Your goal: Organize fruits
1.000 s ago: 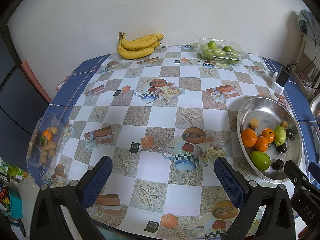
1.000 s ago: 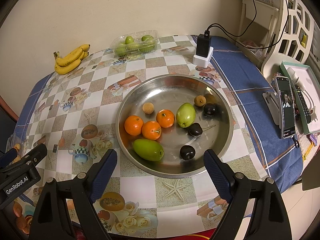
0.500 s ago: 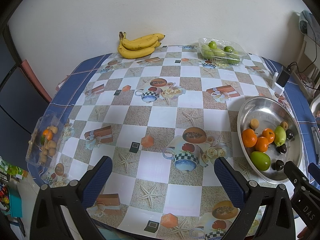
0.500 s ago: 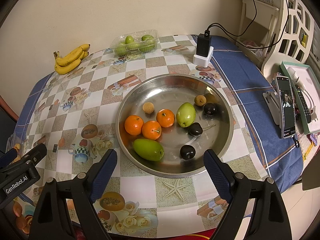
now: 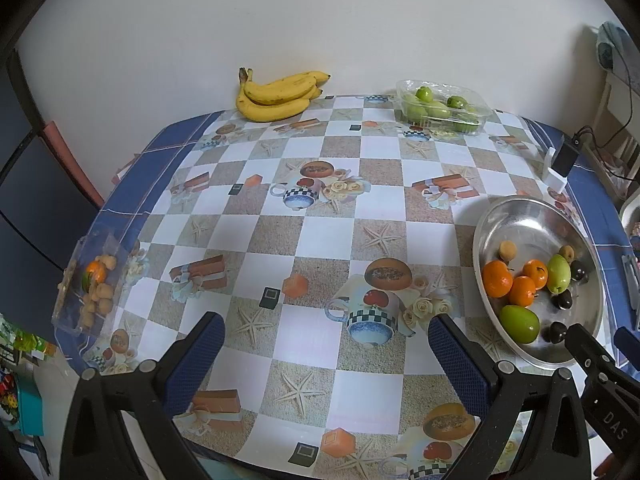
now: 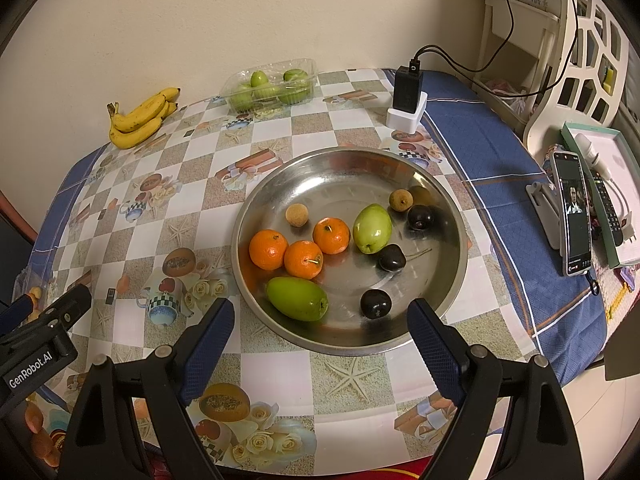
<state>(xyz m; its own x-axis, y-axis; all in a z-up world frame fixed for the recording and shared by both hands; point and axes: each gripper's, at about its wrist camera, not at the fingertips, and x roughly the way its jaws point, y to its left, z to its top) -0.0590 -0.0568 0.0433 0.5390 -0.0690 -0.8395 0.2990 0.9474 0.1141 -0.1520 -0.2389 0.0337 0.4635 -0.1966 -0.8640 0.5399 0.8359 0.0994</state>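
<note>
Both grippers are held above the worktop (image 5: 320, 232), which is covered with a checked cloth. The fingers of the left gripper (image 5: 326, 354) are spread wide apart, and nothing is held between them. Only bare cloth is seen under them. The fingers of the right gripper (image 6: 320, 338) are also spread wide apart, and nothing is gripped. They are pointed down at the near rim of a metal bowl (image 6: 348, 168).

The bowl is set on the right part of the worktop. Three oranges (image 6: 303, 259) are seen in it, close together. A green fruit (image 6: 297, 298) is laid just in front of them, and a paler green fruit (image 6: 371, 229) is stood beside them on the right. Three dark plums (image 6: 375, 303) are spread out near the right side of the bowl. Two small brown fruits (image 6: 297, 215) are placed farther back in it.

A bunch of bananas (image 5: 278, 95) is laid at the far edge of the worktop, by the wall. A clear box of green fruits (image 5: 440, 107) is set to the right of it. Another clear box (image 5: 90, 284), with small brown fruits and an orange one inside, is placed at the left edge. A black charger (image 6: 407, 92) is stood behind the bowl, and a phone (image 6: 574, 216) is propped up off to the right.
</note>
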